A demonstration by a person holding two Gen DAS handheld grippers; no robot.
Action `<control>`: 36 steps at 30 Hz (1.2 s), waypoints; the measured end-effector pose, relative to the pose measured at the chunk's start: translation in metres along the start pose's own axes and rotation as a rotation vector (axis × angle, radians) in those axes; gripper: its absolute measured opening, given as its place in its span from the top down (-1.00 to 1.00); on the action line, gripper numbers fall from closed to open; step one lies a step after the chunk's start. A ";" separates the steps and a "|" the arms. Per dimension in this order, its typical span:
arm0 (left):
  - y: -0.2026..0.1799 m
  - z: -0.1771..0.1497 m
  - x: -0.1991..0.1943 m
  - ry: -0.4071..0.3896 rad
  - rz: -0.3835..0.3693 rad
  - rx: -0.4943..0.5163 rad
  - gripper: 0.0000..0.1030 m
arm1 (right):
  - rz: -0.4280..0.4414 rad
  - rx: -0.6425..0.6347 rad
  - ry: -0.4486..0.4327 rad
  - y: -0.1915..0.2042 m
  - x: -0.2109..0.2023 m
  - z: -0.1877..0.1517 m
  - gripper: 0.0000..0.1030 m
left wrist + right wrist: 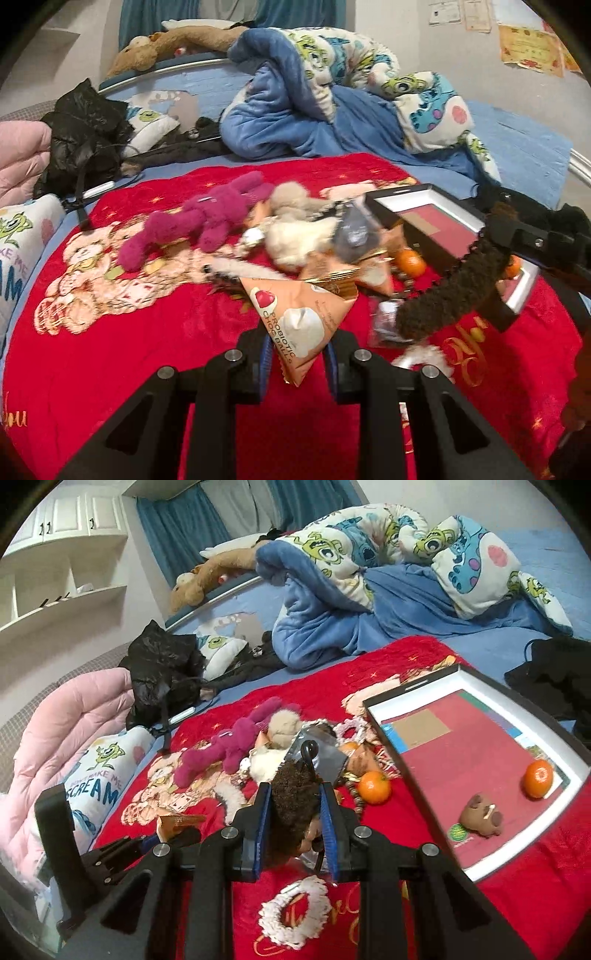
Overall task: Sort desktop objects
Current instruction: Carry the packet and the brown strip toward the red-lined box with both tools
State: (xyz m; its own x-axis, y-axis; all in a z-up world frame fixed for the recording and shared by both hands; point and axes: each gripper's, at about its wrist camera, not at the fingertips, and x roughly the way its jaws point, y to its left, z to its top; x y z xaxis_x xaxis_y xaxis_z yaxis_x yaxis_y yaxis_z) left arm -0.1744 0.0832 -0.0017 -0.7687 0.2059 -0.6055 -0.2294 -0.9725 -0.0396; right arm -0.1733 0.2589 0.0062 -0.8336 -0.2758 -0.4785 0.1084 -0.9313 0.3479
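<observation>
Your left gripper (pixel 299 354) is clamped on an orange triangular snack packet (pixel 295 317), its blue pads pressed to the packet's lower corner, lifted clear of the red blanket (pixel 147 350) that covers the bed. Your right gripper (pixel 295 812) is clamped on a dark brown curly plush (pixel 291 801), which fills the gap between its fingers and sticks up past them; from the left wrist view the same plush (pixel 443 291) hangs in front of the box.

Take the black box with the white rim (pixel 480 875) as your marker. Inside it lie one tangerine (pixel 537 778) near its right wall, a small brown toy head (pixel 482 814) and a little green disc (pixel 457 831) beside that. Just left of the box, on the blanket, sits a second tangerine (pixel 373 787). Farther left of the box is the heap: a magenta plush (pixel 232 749), a beige plush (pixel 282 725), a grey foil pouch (pixel 325 753) and a white fluffy toy (pixel 266 766). Below the box's near corner, close to your right gripper, a pink-white scrunchie (pixel 293 915) lies flat on the blanket.
</observation>
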 end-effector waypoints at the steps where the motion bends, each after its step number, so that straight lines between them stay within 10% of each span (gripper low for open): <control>1: -0.005 0.000 0.000 0.000 -0.004 0.007 0.52 | 0.000 0.001 -0.001 -0.004 -0.004 0.001 0.52; 20: -0.152 0.009 0.024 -0.007 -0.222 0.087 0.52 | -0.141 0.088 -0.118 -0.108 -0.077 0.013 0.51; 36: -0.191 0.005 0.054 0.004 -0.296 0.081 0.52 | -0.206 0.174 -0.195 -0.182 -0.112 0.011 0.51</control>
State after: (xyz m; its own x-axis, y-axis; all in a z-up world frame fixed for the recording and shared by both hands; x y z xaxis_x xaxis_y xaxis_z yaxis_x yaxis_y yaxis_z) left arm -0.1750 0.2810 -0.0224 -0.6589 0.4786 -0.5803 -0.4899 -0.8585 -0.1518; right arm -0.1054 0.4622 0.0048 -0.9183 -0.0199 -0.3954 -0.1530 -0.9033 0.4009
